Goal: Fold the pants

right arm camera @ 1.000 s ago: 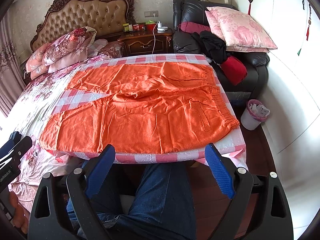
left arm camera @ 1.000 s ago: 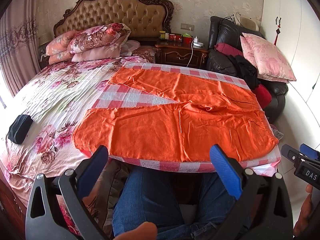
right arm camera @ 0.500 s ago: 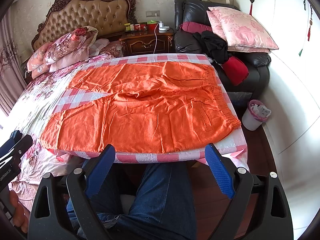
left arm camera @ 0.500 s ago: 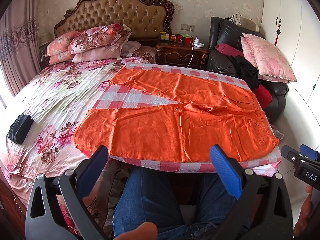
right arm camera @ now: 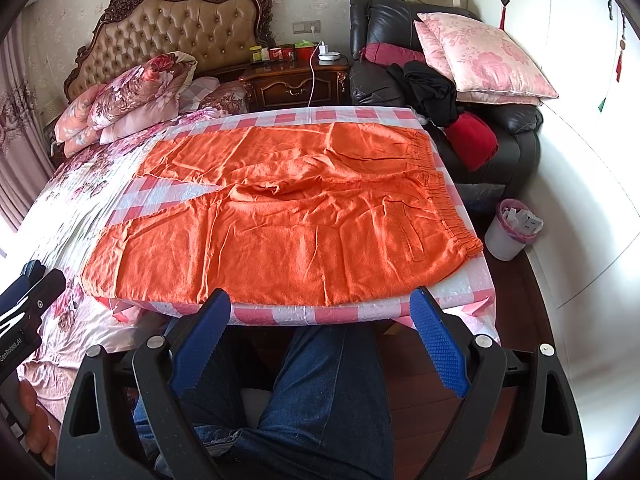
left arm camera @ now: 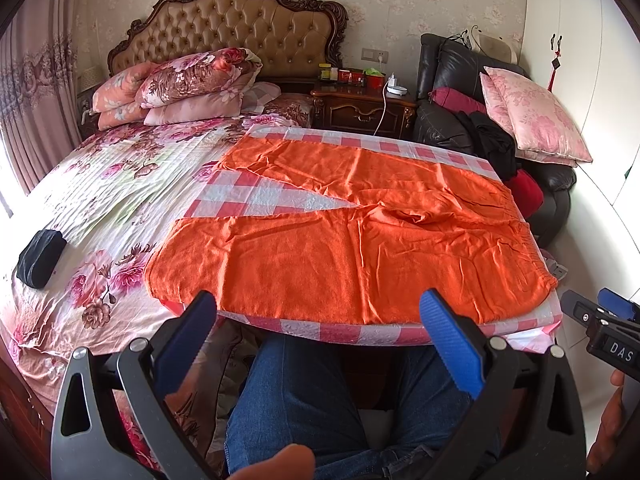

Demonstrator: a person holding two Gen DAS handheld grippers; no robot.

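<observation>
A floral bed [left arm camera: 100,200] with stacked pillows [left arm camera: 188,84] meets a tufted headboard [left arm camera: 240,28]. A wooden nightstand [right arm camera: 296,84] stands beside a black armchair [right arm camera: 516,136] bearing pink cushions [right arm camera: 480,56]; a bin [right arm camera: 508,232] sits below.

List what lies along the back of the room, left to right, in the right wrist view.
Tufted headboard → wooden nightstand → black leather armchair → pink floral cushions → red hanging knot ornament on the white wardrobe.
</observation>
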